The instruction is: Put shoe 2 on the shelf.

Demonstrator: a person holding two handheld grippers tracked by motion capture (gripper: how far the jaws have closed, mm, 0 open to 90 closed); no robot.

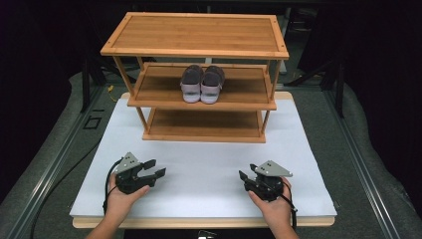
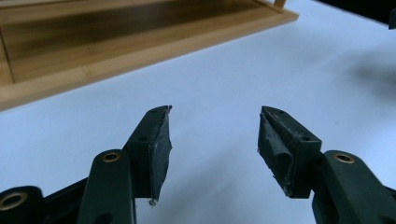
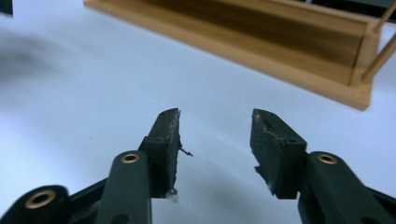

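Bamboo shoe rack [image 1: 199,50] stands at the far side of the white desk [image 1: 209,174], a pair of grey shoes [image 1: 202,83] side by side on its middle shelf. Left gripper [image 1: 155,170] and right gripper [image 1: 242,176] rest low near the front edge, jaws spread and empty, well apart from the rack. Judging by this, the shoes sit untouched and the handling has yet to begin.
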